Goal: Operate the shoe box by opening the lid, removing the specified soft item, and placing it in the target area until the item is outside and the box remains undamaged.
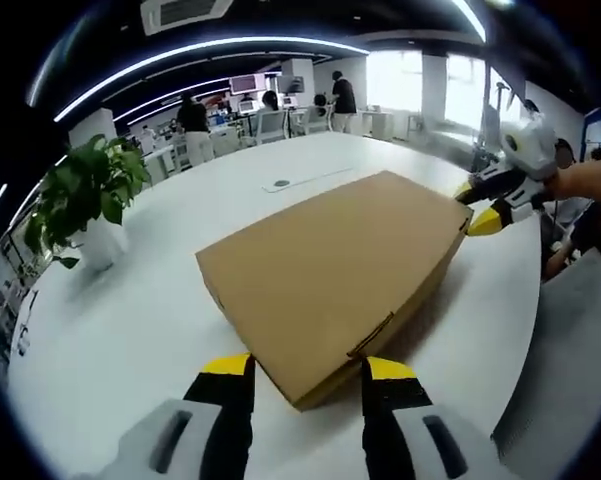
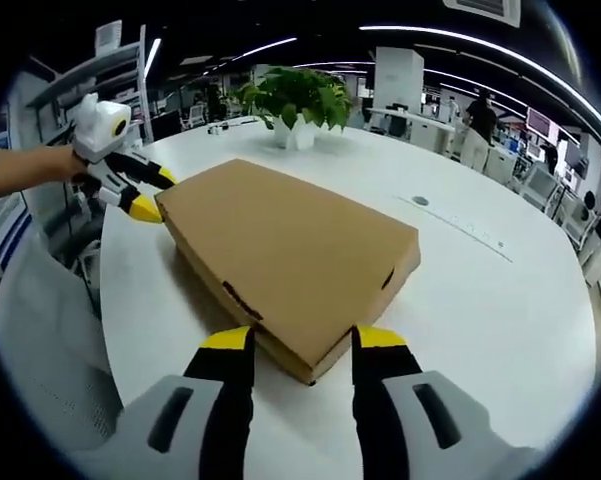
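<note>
Your left tool (image 1: 305, 375) wide, straddling box (image 1: 330, 270) corner | right tool (image 2: 300, 350) wide, likewise (lid shut) | white counter (image 1: 130, 320)

Left gripper (image 1: 306, 368) and right gripper (image 2: 302, 340) both point forward, jaws spread wide — yellow tips apart — each held out by a bare forearm.

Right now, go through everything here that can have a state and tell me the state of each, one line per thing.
Shoe box: lid closed, lying flat on the white table.
Left gripper: jaws open, straddling one corner of the box.
Right gripper: jaws open, straddling the opposite corner.
Potted plant: upright on the table, apart from the box.
</note>
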